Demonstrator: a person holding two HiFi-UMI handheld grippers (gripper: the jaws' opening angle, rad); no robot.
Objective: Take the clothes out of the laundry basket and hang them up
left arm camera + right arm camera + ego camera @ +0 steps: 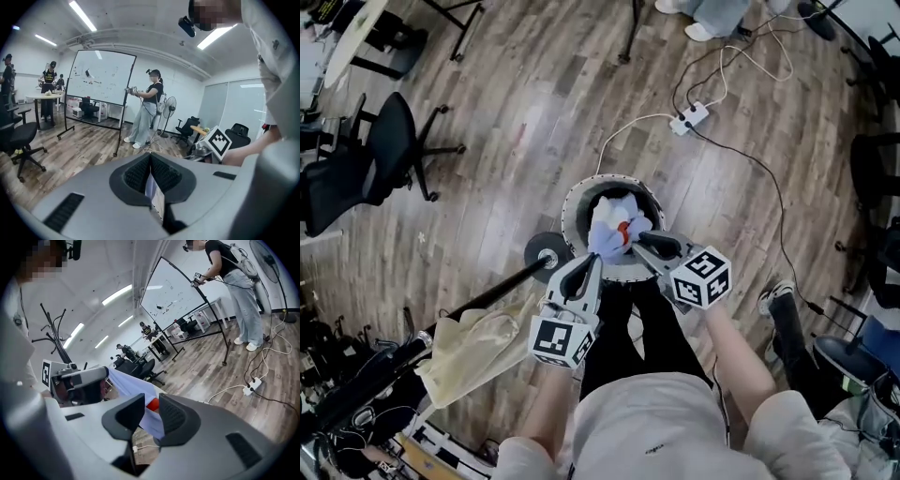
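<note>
The round laundry basket (577, 199) stands on the wood floor right in front of me. A pale lavender garment (607, 234) with a red patch (623, 228) is lifted over its near rim. My left gripper (593, 260) is shut on a thin fold of that pale cloth (157, 199). At the garment's right side is my right gripper (639, 240). Its jaws stand apart, and the pale cloth (140, 390) and red patch (152, 404) show in the gap without the pads pressing on them. The left gripper (77, 380) also shows in the right gripper view.
A black rack pole (492, 295) with a round base (546, 251) lies to my left, a cream garment (478, 347) draped on it. A power strip (689, 117) and cables trail behind the basket. An office chair (375, 159) stands far left. A whiteboard (101, 77) and several people are across the room.
</note>
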